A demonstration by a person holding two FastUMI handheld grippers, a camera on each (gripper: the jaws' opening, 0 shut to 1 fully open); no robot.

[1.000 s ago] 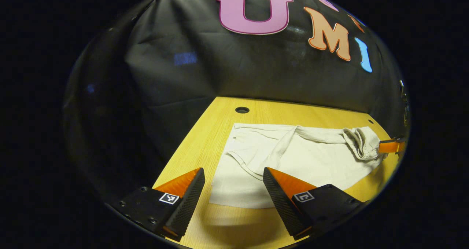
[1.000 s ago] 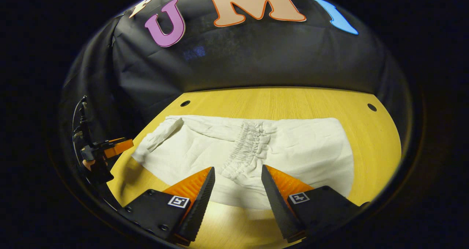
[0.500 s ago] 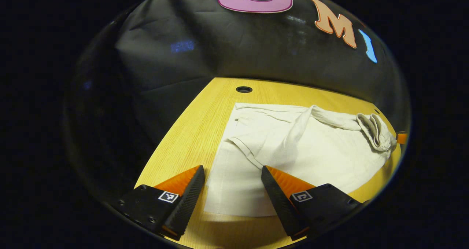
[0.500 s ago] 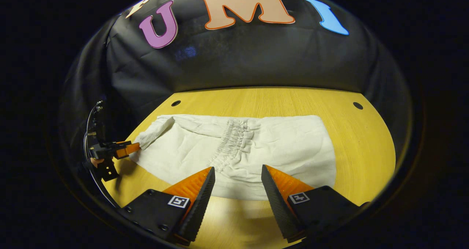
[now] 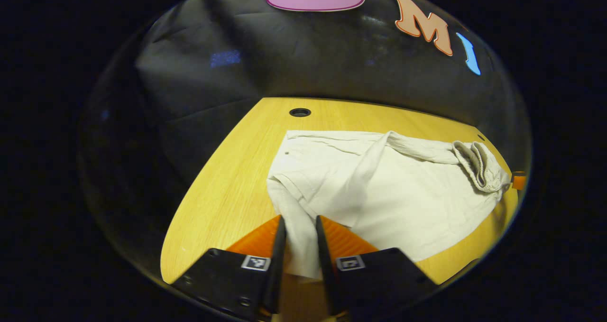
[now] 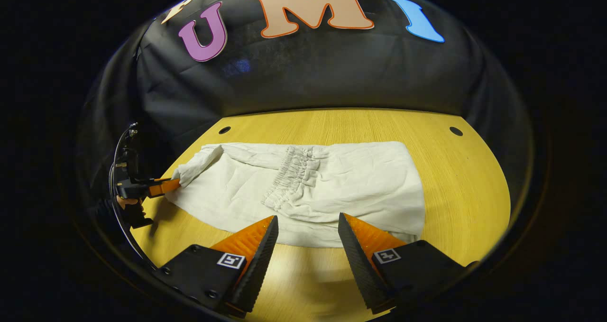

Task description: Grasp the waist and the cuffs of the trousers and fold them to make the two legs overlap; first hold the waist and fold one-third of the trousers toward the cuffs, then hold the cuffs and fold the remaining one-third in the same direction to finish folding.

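The white trousers [image 6: 303, 189] lie spread across the yellow wooden tabletop [image 6: 469, 184], partly folded, with the gathered elastic waist [image 6: 291, 175] resting on top of the fabric near the middle of the pile. In the left gripper view the left tool [image 5: 298, 246] has its two fingers drawn close together, and both press on a strip of the trousers' near corner [image 5: 298, 232], which rises from the tabletop [image 5: 223, 189] up between them. From that corner the cloth [image 5: 389, 189] runs away across the wood to the bunched waist [image 5: 479, 165] at the far right, where a small part of the other tool [image 5: 518, 180] sits at the rim of the view. In the right gripper view the right tool [image 6: 306, 246] hangs wide open above the near edge of the trousers, its fingers apart and holding nothing, bare wood showing between them. Far off at the left of that view, the left tool [image 6: 159, 187] touches the twisted corner of cloth [image 6: 197, 165], held by a hand [image 6: 124, 201] below it. Round holes [image 6: 456, 131] mark the tabletop's far corners.
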